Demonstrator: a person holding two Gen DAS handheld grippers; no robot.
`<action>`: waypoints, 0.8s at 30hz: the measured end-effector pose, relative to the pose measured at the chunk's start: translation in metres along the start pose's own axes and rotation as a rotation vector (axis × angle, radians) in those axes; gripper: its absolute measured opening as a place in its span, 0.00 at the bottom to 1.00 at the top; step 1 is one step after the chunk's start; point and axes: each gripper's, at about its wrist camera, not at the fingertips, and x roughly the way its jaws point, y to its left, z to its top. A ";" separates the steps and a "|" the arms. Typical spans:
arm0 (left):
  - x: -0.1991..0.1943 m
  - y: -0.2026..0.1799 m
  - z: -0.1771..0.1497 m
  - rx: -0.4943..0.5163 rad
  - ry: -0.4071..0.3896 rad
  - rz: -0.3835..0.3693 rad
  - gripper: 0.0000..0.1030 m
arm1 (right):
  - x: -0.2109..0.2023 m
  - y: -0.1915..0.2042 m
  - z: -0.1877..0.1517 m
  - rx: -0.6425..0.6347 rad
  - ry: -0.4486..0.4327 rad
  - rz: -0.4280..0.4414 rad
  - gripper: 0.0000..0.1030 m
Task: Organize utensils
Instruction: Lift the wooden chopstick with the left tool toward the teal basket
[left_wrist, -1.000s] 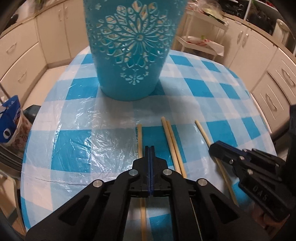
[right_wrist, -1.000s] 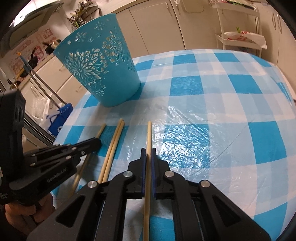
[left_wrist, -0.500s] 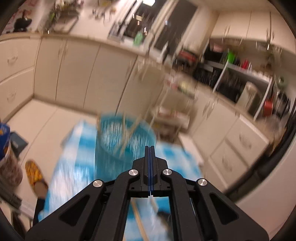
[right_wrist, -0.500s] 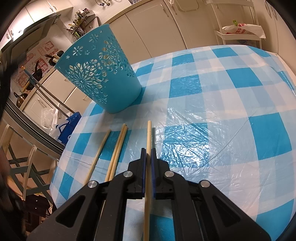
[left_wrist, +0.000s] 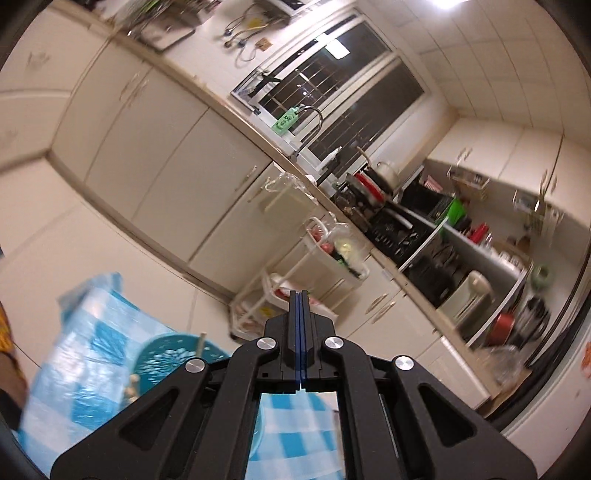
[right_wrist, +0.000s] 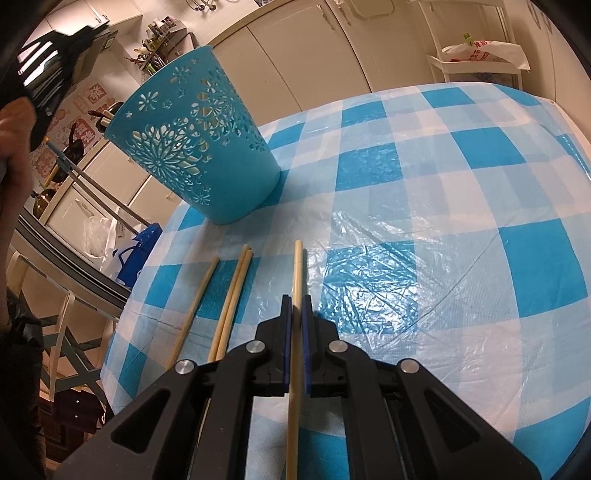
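Observation:
My right gripper (right_wrist: 296, 306) is shut on one wooden chopstick (right_wrist: 297, 269), which lies along the checked tablecloth (right_wrist: 461, 177) and points away from me. A pair of chopsticks (right_wrist: 236, 291) and a single one (right_wrist: 199, 295) lie to its left. The teal cut-out basket (right_wrist: 207, 147) stands upright behind them. My left gripper (left_wrist: 299, 295) is shut with nothing between its pads, raised high and pointing at the kitchen cabinets. Below it I see the basket (left_wrist: 166, 354) with a chopstick end (left_wrist: 201, 343) standing up inside. In the right wrist view a hand (right_wrist: 14, 125) holds its black housing (right_wrist: 55, 44) at the top left.
A white trolley rack (left_wrist: 295, 284) stands beyond the table's far edge. Cabinets (left_wrist: 166, 155) and a crowded counter (left_wrist: 424, 229) run behind it. A blue bag (right_wrist: 136, 254) sits on the floor left of the table. The right half of the cloth holds nothing.
My left gripper has lifted off the table, swung upward and rolled; its view went from chopsticks and basket to the kitchen wall. It took no chopstick. The right gripper stayed shut on its chopstick.

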 end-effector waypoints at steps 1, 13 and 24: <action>0.004 0.005 0.000 -0.040 0.004 -0.023 0.00 | 0.000 0.000 0.000 0.001 -0.001 0.002 0.06; -0.045 0.006 -0.077 0.236 0.286 0.220 0.01 | -0.002 -0.001 0.000 0.006 -0.011 0.015 0.06; -0.002 0.046 -0.212 0.490 0.606 0.586 0.02 | 0.001 -0.001 0.000 0.007 0.002 0.002 0.06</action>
